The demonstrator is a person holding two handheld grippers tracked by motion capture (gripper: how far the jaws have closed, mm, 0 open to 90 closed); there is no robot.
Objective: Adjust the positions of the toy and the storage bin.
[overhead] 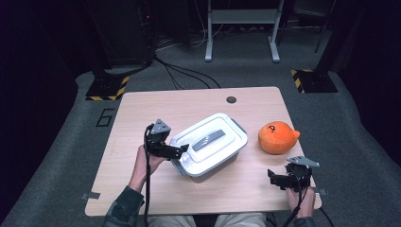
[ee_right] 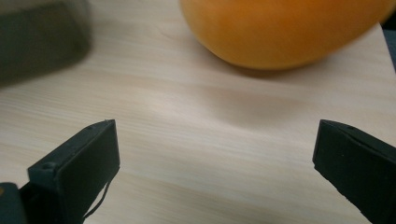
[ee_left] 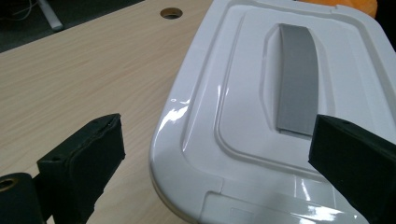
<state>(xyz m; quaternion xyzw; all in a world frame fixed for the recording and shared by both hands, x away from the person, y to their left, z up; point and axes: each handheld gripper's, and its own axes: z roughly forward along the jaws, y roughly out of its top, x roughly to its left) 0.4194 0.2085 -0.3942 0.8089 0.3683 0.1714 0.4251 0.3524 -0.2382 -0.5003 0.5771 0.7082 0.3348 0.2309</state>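
Observation:
A white lidded box [overhead: 209, 145] with a grey handle [overhead: 208, 139] stands mid-table. My left gripper [overhead: 183, 150] hangs open at the box's left end, its jaws spread over the lid's corner [ee_left: 187, 140]; the grey handle [ee_left: 295, 84] lies between them farther on. An orange plush toy [overhead: 277, 137] rests to the right of the box. My right gripper [overhead: 273, 178] is open near the table's front right, just short of the orange toy [ee_right: 280, 28], with bare tabletop between its jaws.
The wooden table [overhead: 142, 118] has a round cable hole [overhead: 231, 100] at its far edge. Behind it are a metal stand [overhead: 241, 28] and floor cables. The box's dark side [ee_right: 42, 37] shows at upper left in the right gripper view.

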